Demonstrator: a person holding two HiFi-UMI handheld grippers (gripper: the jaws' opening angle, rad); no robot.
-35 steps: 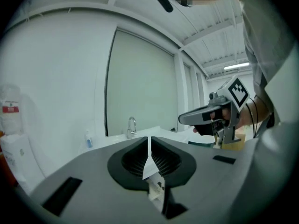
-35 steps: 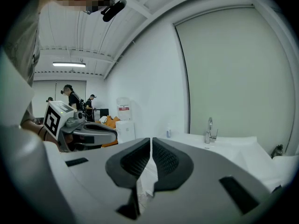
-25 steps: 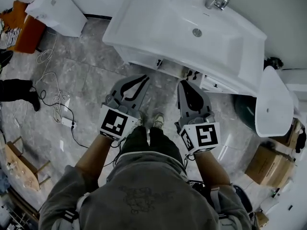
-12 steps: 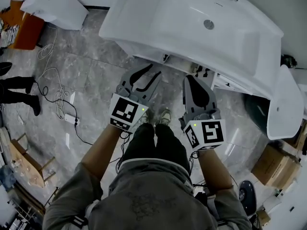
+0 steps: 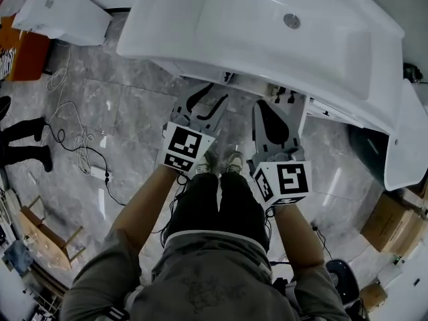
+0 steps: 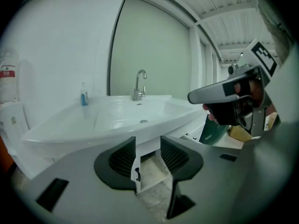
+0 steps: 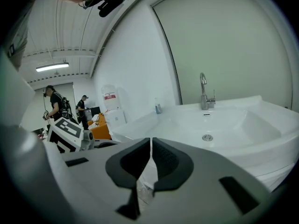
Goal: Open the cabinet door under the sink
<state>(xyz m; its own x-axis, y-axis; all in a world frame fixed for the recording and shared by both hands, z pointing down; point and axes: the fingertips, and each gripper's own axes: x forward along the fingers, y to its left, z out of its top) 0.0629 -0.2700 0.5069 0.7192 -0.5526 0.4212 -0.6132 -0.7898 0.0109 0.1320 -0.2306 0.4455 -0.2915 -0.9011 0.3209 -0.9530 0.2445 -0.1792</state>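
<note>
Lining up on the handle is the job right now, I think. The white sink (image 6: 70, 125) sticks out in front, and the cabinet door (image 6: 136, 161) is right under it. On that door is a small dark handle (image 6: 137, 174), and it shows in the gap of the left gripper (image 6: 148, 146). The jaws of that gripper are opening wide, with nothing between them. The handle is farther off and not touched. The right gripper (image 7: 151, 146) is beside it, and its jaws are pressed almost together on nothing.

To do it well, the left gripper should go lower and closer, under the rim of the sink, so it does not bump the rim. Keep the handle in the middle of the gap. The handle stands up and down, so one jaw should go on each side of it. Squeeze only when both pads are next to it. Then pull back slow and gentle, so the door swings out. The right gripper should keep out of the door's way. I cannot tell if the door is a little open already
</note>
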